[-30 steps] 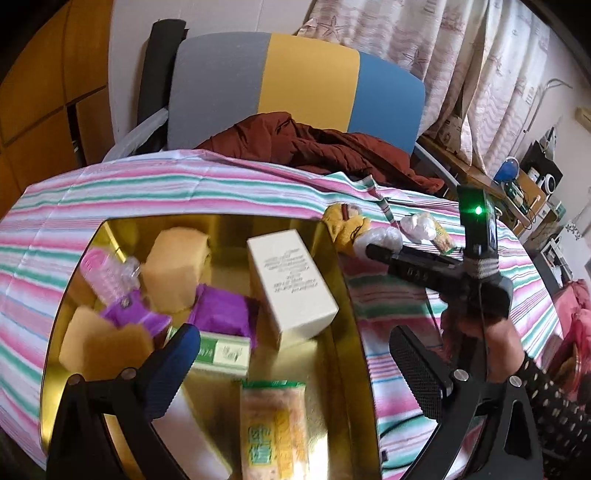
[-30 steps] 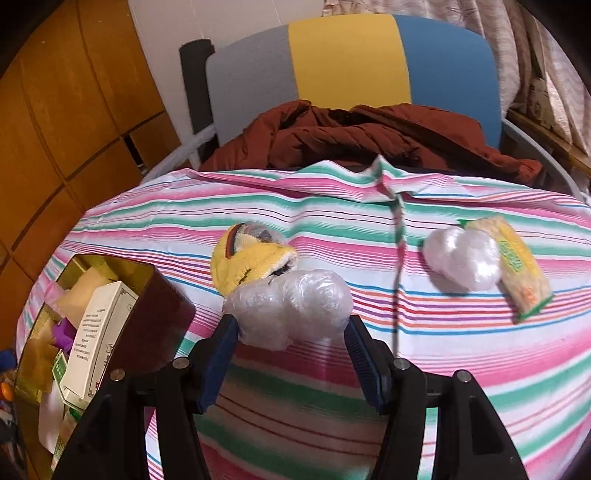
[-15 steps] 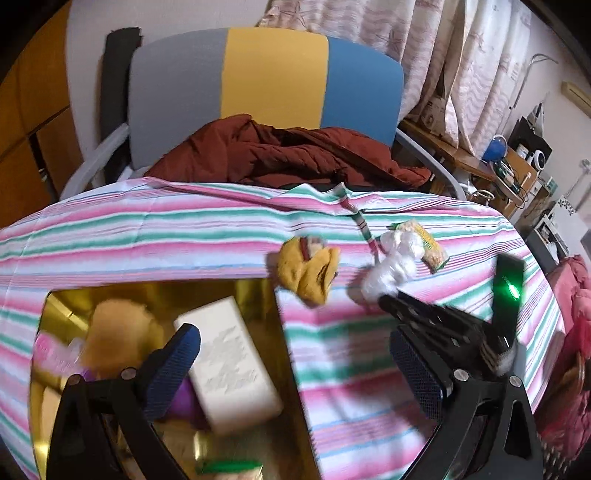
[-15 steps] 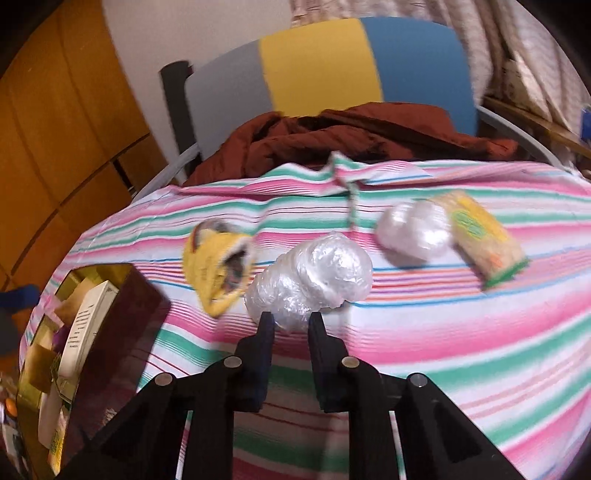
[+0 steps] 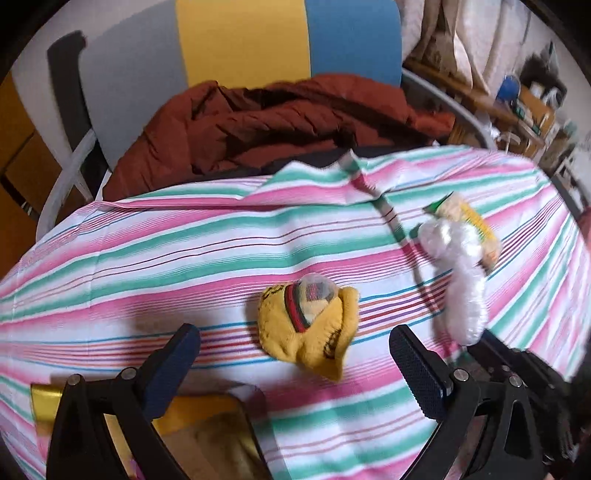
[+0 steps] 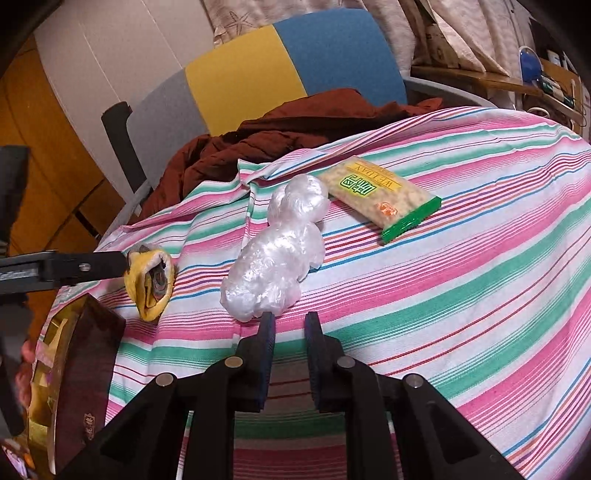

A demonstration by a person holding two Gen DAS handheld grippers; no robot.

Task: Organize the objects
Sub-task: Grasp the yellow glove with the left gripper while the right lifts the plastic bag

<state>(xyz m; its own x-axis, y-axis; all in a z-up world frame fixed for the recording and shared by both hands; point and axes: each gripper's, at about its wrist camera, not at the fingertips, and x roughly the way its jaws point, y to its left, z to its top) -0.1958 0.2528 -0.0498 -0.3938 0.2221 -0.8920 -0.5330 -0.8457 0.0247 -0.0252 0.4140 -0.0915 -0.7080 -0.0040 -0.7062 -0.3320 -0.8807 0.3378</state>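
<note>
The right gripper [image 6: 288,321] is clenched on the near edge of the plastic bag [image 6: 271,266], with a snack packet [image 6: 380,194] beyond. The left gripper [image 5: 295,350] stands released, a yellow sock [image 5: 310,325] lying between its fingers; the gold box [image 5: 207,435] sits below.

Warm, soft indoor light; heavy fisheye bending and dark corners; motion blur across the left wrist view.

A lived-in room of a home. The worktop [image 6: 480,295] wears a pink, green and white striped cloth; behind it, upper centre, a grey, yellow and blue chair [image 5: 240,40] carries a rust-red jacket [image 5: 280,122]. Patterned curtains [image 6: 388,18] and a cluttered wooden shelf [image 6: 517,79] fill the upper right.
</note>
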